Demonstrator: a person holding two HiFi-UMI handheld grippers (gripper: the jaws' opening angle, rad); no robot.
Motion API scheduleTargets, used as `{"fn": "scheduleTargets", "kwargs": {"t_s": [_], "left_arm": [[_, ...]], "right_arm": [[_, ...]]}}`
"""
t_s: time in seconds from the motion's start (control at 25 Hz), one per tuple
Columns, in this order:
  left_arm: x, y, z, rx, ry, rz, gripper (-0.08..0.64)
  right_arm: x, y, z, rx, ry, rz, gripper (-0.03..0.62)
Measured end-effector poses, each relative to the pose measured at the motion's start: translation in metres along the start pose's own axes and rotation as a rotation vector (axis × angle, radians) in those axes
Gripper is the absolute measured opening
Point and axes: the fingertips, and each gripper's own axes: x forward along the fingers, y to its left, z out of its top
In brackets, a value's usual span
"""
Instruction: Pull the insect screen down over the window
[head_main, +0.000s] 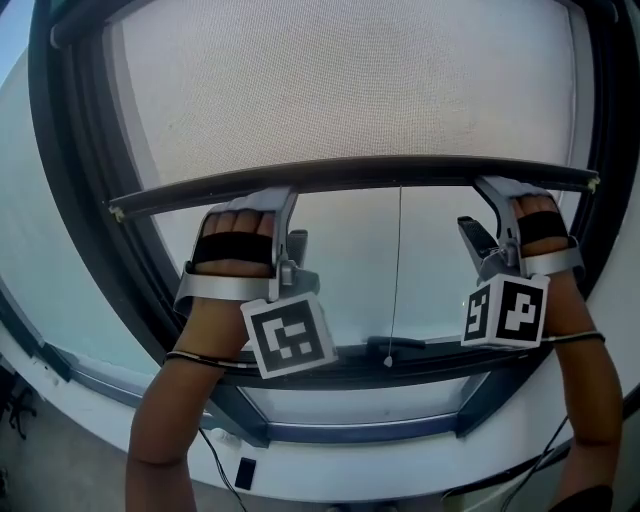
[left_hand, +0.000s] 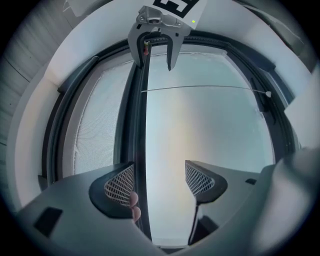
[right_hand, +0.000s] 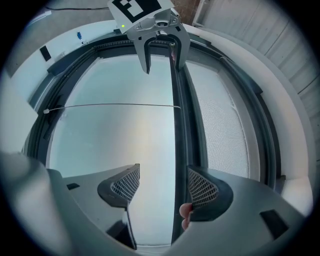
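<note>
The pale mesh insect screen (head_main: 340, 80) covers the upper part of the window, and its dark bottom bar (head_main: 350, 175) runs across the middle. My left gripper (head_main: 285, 225) is hooked over the bar at the left. My right gripper (head_main: 485, 215) is hooked over it at the right. In the left gripper view my left gripper (left_hand: 160, 180) stands open, the bar (left_hand: 141, 150) lying against its left pad (left_hand: 120, 182). In the right gripper view my right gripper (right_hand: 164, 186) is open too, the bar (right_hand: 176, 125) beside its right pad (right_hand: 202, 187).
A thin pull cord (head_main: 398, 270) hangs from the bar's middle, ending in a small bead (head_main: 388, 362) near the window's lower frame (head_main: 360, 375). A dark window frame (head_main: 60, 200) rings the glass. Below are a white sill (head_main: 380, 470) and a cable (head_main: 215, 450).
</note>
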Motion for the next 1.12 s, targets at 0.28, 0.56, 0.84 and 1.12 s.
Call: {"fn": "scheduleTargets", "kwargs": {"t_s": [0.28, 0.56, 0.84, 1.12], "left_arm": [[-0.001, -0.008, 0.000, -0.060, -0.028, -0.029, 0.311], [-0.011, -0.010, 0.006, -0.050, -0.070, -0.106, 0.311], [-0.011, -0.019, 0.007, -0.048, -0.079, -0.149, 0.311], [-0.018, -0.012, 0.004, -0.054, -0.110, -0.216, 0.305]], "right_arm": [[0.001, 0.009, 0.004, 0.038, 0.009, 0.047, 0.276], [-0.007, 0.014, 0.002, 0.055, 0.049, 0.117, 0.277], [-0.005, 0.016, 0.003, 0.071, 0.067, 0.119, 0.276], [-0.013, 0.016, 0.009, 0.073, 0.057, 0.223, 0.276]]}}
